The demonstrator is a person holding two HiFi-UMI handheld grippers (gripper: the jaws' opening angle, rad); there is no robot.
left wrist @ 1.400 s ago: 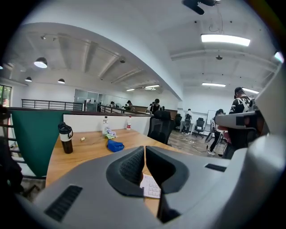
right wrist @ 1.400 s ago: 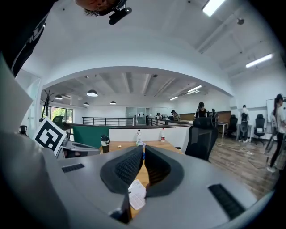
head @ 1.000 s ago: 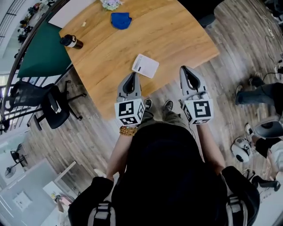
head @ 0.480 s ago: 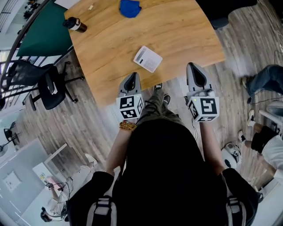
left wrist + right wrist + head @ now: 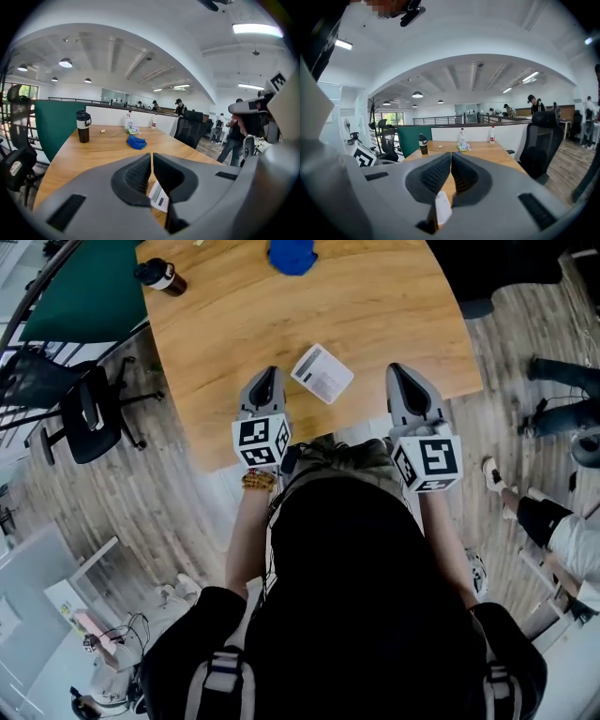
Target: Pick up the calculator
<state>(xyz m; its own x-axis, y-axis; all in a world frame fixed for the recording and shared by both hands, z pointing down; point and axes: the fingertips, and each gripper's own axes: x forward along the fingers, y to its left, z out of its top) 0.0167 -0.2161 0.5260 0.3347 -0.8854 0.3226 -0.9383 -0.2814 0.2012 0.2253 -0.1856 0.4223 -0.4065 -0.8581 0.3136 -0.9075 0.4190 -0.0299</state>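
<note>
Judging from how things lie, the pick-up is taken to be at its very start, with nothing lifted yet. The calculator (image 5: 322,374) is seen flat on the wooden table (image 5: 394,306), just above the middle of the head view, close to the table's near edge and tilted against it. No gripper is touching it.

The left gripper (image 5: 264,379) is held just left of the calculator, with its tip over the table. Its jaws are seen pressed together at the tips, with nothing between them. In the left gripper view the calculator shows low in the frame, under and beyond the closed tips.

The right gripper (image 5: 400,374) is held right of the calculator, a little further from it. Its jaws are likewise closed on nothing. In the right gripper view the calculator shows as a pale strip at the lower middle, below the jaws.

A bottle (image 5: 159,276) and a blue cloth (image 5: 292,256) are left at the upper edge of the head view, well apart from the calculator.

All of the task remains to be done. One gripper must be opened, brought down around the calculator's edge, closed on it, and then raised. A thin, flat body lying flush on wood is judged hard to get the jaws under.
</note>
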